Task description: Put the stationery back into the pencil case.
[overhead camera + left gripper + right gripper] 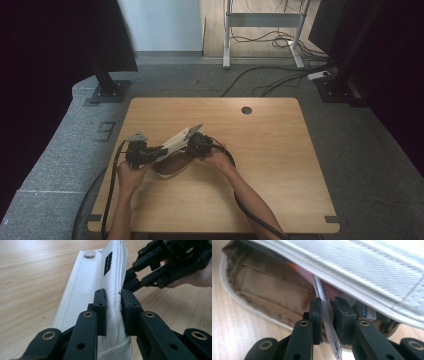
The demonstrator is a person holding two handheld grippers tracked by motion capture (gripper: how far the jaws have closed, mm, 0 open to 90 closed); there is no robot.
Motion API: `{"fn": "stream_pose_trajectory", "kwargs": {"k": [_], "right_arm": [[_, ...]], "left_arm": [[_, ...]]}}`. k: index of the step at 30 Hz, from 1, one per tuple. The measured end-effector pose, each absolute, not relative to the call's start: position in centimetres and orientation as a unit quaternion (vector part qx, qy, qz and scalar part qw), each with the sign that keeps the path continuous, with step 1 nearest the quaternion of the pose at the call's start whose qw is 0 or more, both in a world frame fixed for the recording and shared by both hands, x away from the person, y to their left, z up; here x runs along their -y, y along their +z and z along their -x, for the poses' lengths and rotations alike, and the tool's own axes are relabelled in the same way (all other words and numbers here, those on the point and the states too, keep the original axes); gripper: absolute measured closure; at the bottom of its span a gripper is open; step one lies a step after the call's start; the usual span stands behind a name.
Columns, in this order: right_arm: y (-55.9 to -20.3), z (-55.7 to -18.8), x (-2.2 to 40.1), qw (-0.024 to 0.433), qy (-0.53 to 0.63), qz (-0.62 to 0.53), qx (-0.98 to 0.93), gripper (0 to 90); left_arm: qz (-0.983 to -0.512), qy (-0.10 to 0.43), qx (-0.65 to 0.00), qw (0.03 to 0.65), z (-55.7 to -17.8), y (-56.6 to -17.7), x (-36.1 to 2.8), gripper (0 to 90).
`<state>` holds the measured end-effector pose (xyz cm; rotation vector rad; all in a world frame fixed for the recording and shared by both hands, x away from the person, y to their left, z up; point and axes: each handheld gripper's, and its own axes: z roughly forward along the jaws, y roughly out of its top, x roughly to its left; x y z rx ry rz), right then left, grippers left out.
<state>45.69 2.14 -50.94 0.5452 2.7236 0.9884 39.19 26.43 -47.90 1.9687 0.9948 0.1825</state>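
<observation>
Right gripper [327, 315] pinches clear pen [327, 312] (white pouch [92, 290] open).

One white fabric pouch [175, 150] near table's [280, 165] left edge; one pen [327, 315]; two grippers: left [161, 150], right [192, 141].

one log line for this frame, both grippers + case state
left gripper: shut on flap | right gripper: shut on pen | pencil case: open on table, pen tip inside

Both claws, left [156, 151] and right [192, 142], meet at a white pouch [175, 145] on the table [280, 150].
</observation>
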Motion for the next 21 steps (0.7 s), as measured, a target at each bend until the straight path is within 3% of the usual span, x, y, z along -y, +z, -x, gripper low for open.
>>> {"fn": "stream_pose_trajectory", "kwargs": {"k": [21], "right_arm": [[-51.0, -47.3, -0.5, 0.12, 0.333, -0.234, -0.906, 60.4]], "left_arm": [[-0.797, 0.07, -0.4, 0.448, -39.2, -47.9, -26.5, 75.6]]}}
